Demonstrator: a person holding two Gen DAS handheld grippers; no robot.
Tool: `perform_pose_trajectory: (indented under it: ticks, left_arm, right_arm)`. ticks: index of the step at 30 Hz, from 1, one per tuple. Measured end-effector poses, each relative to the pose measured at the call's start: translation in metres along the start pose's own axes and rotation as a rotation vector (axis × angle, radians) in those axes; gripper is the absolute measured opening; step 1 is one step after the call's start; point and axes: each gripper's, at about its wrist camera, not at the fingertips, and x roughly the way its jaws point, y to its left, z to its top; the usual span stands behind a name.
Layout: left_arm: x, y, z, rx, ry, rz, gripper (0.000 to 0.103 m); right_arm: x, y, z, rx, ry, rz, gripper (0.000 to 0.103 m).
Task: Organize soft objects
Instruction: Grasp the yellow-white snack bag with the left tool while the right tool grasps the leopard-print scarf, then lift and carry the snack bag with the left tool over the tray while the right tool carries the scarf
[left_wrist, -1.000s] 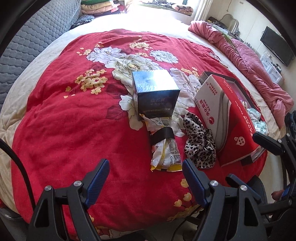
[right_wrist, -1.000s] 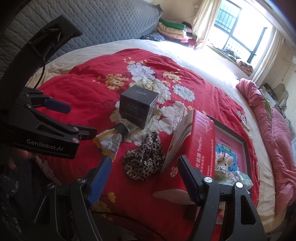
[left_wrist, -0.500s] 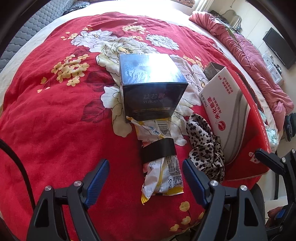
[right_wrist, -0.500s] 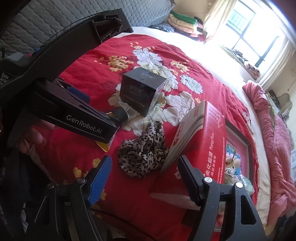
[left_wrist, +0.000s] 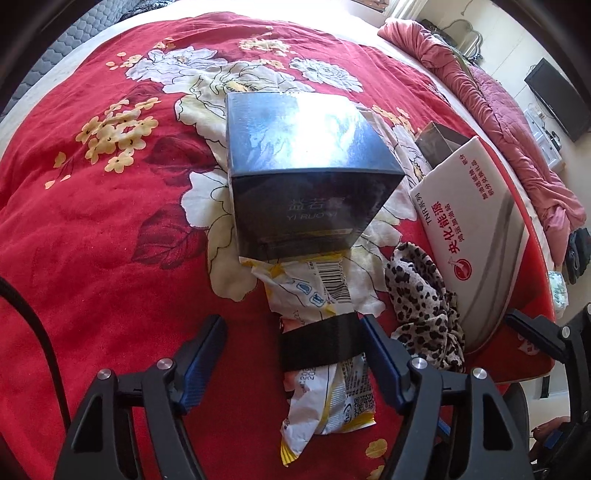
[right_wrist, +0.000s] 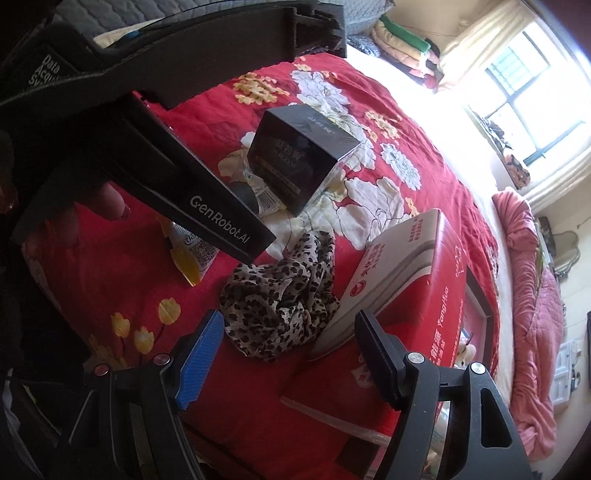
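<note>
A crumpled yellow-and-white snack packet (left_wrist: 325, 354) with a black band lies on the red floral blanket (left_wrist: 92, 229). My left gripper (left_wrist: 291, 354) straddles the band with its jaws closing. The right pad is at the band's edge; the left pad stands clear of it. A leopard-print cloth (right_wrist: 280, 302) lies bunched just right of the packet, against a red-and-white carton (right_wrist: 406, 288). My right gripper (right_wrist: 288, 354) hovers open just in front of the cloth, with nothing between its fingers. In the right wrist view the left tool's black body covers most of the packet (right_wrist: 192, 254).
A dark glossy box (left_wrist: 306, 177) stands on the packet's far end. Behind the carton (left_wrist: 476, 251) lies an open red box (right_wrist: 476, 325) with a small toy in it. A pink quilt (left_wrist: 498, 110) runs along the bed's right side. Fingers of a hand (right_wrist: 110, 201) show at left.
My left gripper has dropped down and forward until its jaws flank the packet, and they have narrowed slightly. My right gripper has sunk and rolled toward the leopard cloth.
</note>
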Motion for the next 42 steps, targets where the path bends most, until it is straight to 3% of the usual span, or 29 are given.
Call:
perform_pose_trajectory:
  ticks: [4,9,14,24,27,31,32,33,42]
  left_arm:
    - [0.002,0.003,0.003,0.012,-0.034,0.007,0.062]
    - [0.005,0.000,0.003,0.055,-0.051,0.015,0.060]
    - [0.005,0.007,0.004,0.033,-0.055,-0.021,0.057]
    - [0.006,0.019,0.006,-0.005,-0.047,-0.071,0.053]
    - [0.007,0.022,0.007,-0.018,-0.044,-0.089,0.052]
    - [0.006,0.017,0.006,0.003,-0.052,-0.067,0.044]
    - [0.005,0.015,0.005,0.012,-0.052,-0.058,0.043]
    - [0.005,0.013,0.005,0.018,-0.056,-0.047,0.042]
    - [-0.006,0.009,-0.003,0.022,-0.098,-0.057,0.038]
  right_arm:
    - [0.012,0.006,0.005,-0.059,0.034,-0.032,0.075]
    - [0.026,0.011,0.008,-0.099,0.068,-0.058,0.075]
    - [0.042,0.009,0.016,-0.093,0.091,-0.068,0.075]
    - [0.065,-0.006,0.021,-0.095,0.025,-0.053,0.075]
    - [0.070,-0.012,0.022,-0.095,0.010,-0.087,0.065]
    - [0.076,-0.020,0.025,-0.092,0.013,-0.161,0.033]
    - [0.074,-0.026,0.027,-0.073,0.004,-0.147,0.018]
    - [0.070,-0.031,0.029,-0.040,-0.005,-0.127,0.013]
    - [0.035,-0.080,0.028,0.243,-0.137,0.035,0.012]
